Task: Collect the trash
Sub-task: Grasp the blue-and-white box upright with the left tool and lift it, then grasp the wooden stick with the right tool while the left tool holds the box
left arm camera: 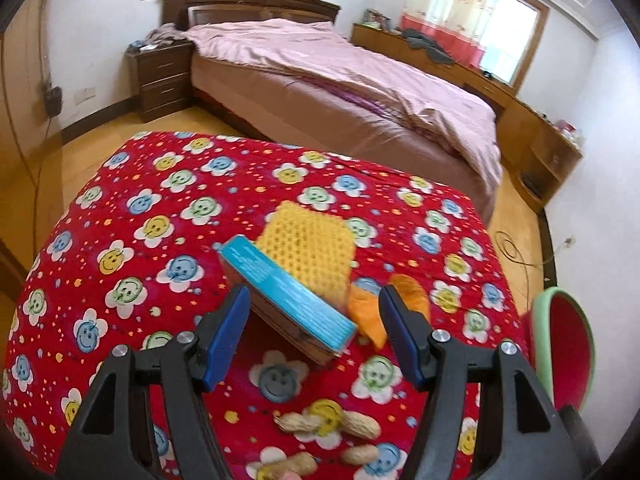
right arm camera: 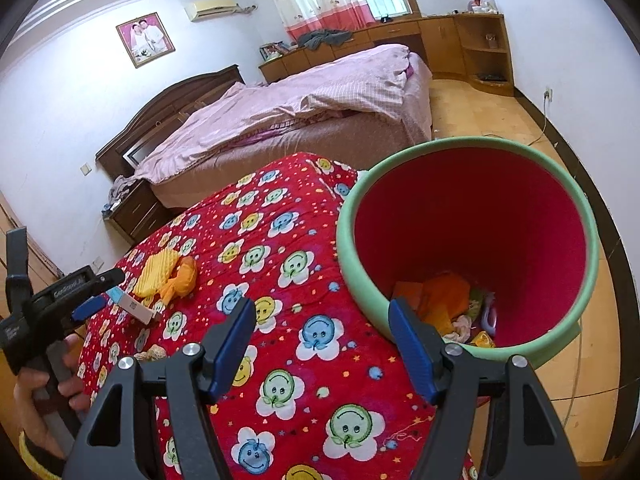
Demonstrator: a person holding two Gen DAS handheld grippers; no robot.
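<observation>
A small carton with a blue top (left arm camera: 288,296) lies tilted on the red smiley-flower blanket (left arm camera: 140,240). My left gripper (left arm camera: 314,296) stands open around its near end, and the right pad (left arm camera: 400,332) is clear of it. Behind the carton lies a yellow knitted cloth (left arm camera: 308,248), with orange scraps (left arm camera: 368,316) to its right. Peanut shells (left arm camera: 328,424) lie under the gripper. In the right wrist view my right gripper (right arm camera: 320,332) hangs open and empty over the blanket (right arm camera: 280,248), beside the green-rimmed red bin (right arm camera: 468,216). The bin holds orange and mixed trash (right arm camera: 448,300). The left gripper (right arm camera: 102,292) shows there, at the carton (right arm camera: 136,308).
A bed with a pink cover (right arm camera: 304,108) stands behind the blanket-covered surface, with a dark nightstand (left arm camera: 164,76) next to it. Wooden cabinets (right arm camera: 468,40) line the far wall. A cable (left arm camera: 516,248) lies on the wooden floor. A hand (right arm camera: 60,384) holds the left tool.
</observation>
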